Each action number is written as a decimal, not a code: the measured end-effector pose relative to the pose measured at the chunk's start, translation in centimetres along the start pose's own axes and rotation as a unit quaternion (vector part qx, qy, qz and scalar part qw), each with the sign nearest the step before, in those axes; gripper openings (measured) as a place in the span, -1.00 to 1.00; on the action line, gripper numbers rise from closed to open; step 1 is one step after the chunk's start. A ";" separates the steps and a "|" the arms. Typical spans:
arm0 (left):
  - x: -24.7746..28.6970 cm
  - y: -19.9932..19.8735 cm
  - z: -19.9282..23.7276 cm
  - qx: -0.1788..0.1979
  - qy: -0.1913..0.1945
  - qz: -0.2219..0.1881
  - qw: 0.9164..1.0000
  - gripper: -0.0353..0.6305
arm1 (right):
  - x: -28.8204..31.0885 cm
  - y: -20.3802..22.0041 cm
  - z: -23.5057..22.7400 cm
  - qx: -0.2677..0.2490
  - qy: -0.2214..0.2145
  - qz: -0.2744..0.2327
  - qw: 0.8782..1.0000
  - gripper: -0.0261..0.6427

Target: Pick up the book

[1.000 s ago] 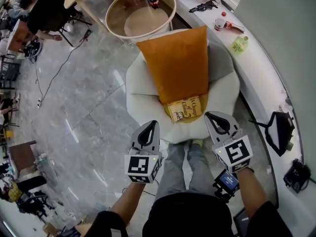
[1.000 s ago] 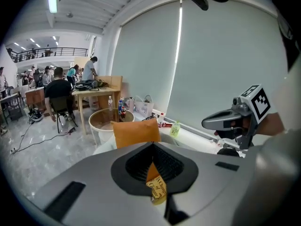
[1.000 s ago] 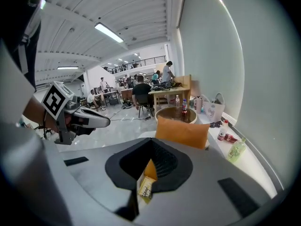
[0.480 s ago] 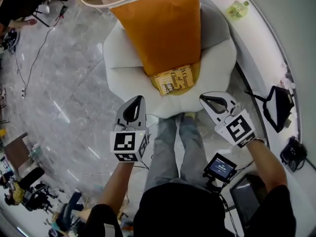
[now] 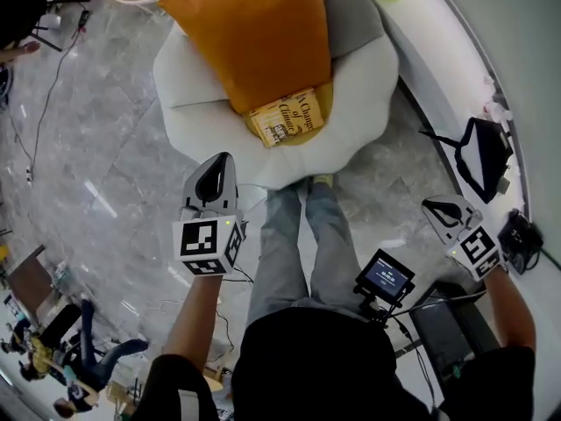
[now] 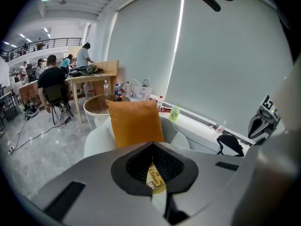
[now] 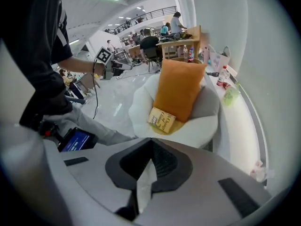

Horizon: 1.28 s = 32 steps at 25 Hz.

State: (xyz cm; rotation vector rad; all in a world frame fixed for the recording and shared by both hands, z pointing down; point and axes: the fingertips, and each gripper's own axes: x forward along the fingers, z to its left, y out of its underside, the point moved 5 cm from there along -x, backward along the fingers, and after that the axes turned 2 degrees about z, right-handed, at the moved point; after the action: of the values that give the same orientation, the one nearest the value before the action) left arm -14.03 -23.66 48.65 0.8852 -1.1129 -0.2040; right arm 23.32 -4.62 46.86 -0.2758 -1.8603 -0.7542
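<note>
1. The book (image 5: 282, 118) lies flat on the seat of the white armchair (image 5: 359, 103), its top edge tucked against the foot of the orange cushion (image 5: 254, 33). It has not shifted since a second ago.
2. The left gripper (image 5: 215, 175) hangs just off the chair's front edge, with the book at about 1 o'clock from it. Its jaws are pressed together with nothing between them. In the left gripper view the book's yellow cover shows only through the notch behind the closed jaws, well beyond them.
3. The left gripper keeps much the same spot before the chair as earlier, only a little lower.
4. The right gripper (image 5: 447, 210) has changed most. A second ago it hung beside the left one at the seat's front; now it has swung out to 4 o'clock in the head view, near the black bag (image 5: 478, 152) by the white ledge.
5. Its jaws also sit closed and empty, and the book lies well apart at about 10 o'clock from it.
</note>
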 end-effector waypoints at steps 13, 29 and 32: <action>0.1 0.0 -3.6 0.026 0.022 -0.007 0.999 -0.87 | -4.2 4.9 -8.6 -0.059 0.116 -0.022 0.991 -0.89; 1.4 1.9 -4.2 0.025 0.015 -0.001 1.000 -0.87 | 8.4 -7.1 -1.2 0.049 0.017 -0.225 0.973 -0.89; 2.8 3.1 -3.8 0.027 0.018 0.010 0.999 -0.87 | 10.0 -8.7 -1.3 0.070 0.007 -0.245 0.967 -0.89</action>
State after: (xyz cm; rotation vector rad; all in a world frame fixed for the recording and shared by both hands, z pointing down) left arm -10.34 -21.21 52.25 0.9209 -1.0981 -0.1416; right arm 15.71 -13.69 52.95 0.2930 -1.9794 -0.9444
